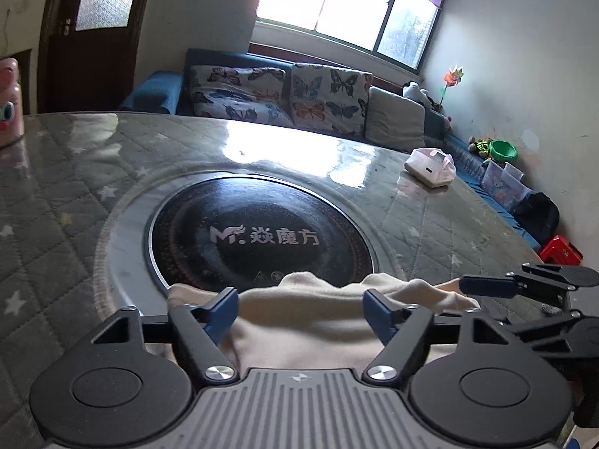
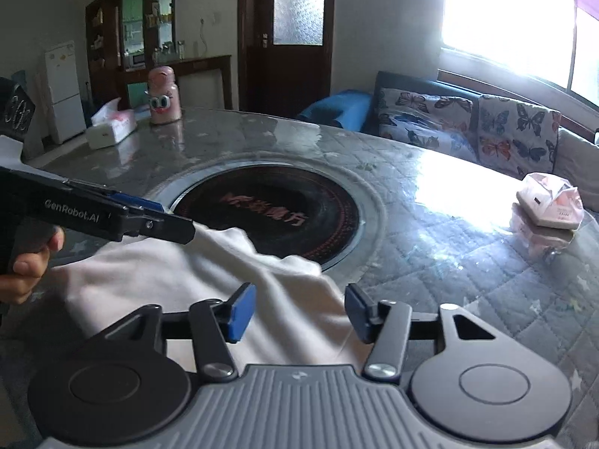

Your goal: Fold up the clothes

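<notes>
Where crumpled cream fabric garment (image 1: 299, 321) overlaps round black glass hob (image 1: 258, 239): left gripper (image 1: 301, 312) spread wide. Right gripper (image 2: 297, 310) likewise unclenched, beside same hob.

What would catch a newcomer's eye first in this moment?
A cream garment lies rumpled at the near edge of the quilted table, spilling onto the black round cooktop at its centre. Both tongs, left and right, stand open over it.
</notes>
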The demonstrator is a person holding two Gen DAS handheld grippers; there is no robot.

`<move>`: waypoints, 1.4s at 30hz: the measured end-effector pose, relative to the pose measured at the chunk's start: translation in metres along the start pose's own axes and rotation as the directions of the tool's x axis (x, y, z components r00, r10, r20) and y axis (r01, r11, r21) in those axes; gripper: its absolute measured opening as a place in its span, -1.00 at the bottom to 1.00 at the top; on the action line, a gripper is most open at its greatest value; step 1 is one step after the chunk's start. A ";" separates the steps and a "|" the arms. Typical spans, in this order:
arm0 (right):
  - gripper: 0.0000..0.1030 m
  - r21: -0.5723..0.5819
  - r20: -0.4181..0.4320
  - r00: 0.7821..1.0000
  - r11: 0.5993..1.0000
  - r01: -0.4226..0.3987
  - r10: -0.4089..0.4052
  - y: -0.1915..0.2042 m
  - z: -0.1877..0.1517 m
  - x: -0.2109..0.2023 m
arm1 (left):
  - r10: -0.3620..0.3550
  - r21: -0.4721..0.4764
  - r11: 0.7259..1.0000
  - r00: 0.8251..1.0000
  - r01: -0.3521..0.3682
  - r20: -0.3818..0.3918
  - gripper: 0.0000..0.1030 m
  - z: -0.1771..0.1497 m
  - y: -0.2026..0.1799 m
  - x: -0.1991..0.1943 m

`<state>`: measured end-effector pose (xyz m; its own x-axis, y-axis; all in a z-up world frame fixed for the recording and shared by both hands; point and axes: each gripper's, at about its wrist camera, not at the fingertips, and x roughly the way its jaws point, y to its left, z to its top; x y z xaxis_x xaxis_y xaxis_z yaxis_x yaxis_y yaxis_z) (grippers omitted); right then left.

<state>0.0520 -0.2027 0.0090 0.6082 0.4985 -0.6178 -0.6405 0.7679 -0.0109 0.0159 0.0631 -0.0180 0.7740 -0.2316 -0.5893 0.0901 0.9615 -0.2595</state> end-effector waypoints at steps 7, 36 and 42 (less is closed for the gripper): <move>0.56 -0.057 0.036 0.999 0.998 -0.006 0.008 0.023 -0.018 -0.025 | 0.033 -0.034 0.999 0.999 -0.032 0.030 0.98 -0.015 0.006 -0.034; 1.00 -0.121 0.115 0.992 0.992 -0.038 0.052 0.075 -0.056 -0.056 | 0.161 -0.034 0.986 0.987 -0.160 0.026 1.00 -0.069 -0.006 -0.085; 1.00 -0.155 0.118 0.992 0.987 -0.036 0.055 0.083 -0.056 -0.056 | 0.158 0.003 0.987 0.987 -0.159 0.030 1.00 -0.070 -0.016 -0.088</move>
<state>-0.0613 -0.1896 -0.0017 0.6231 0.5837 -0.5206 -0.7271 0.6775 -0.1106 -0.0979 0.0582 -0.0156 0.7972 -0.0717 -0.5994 -0.0318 0.9865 -0.1603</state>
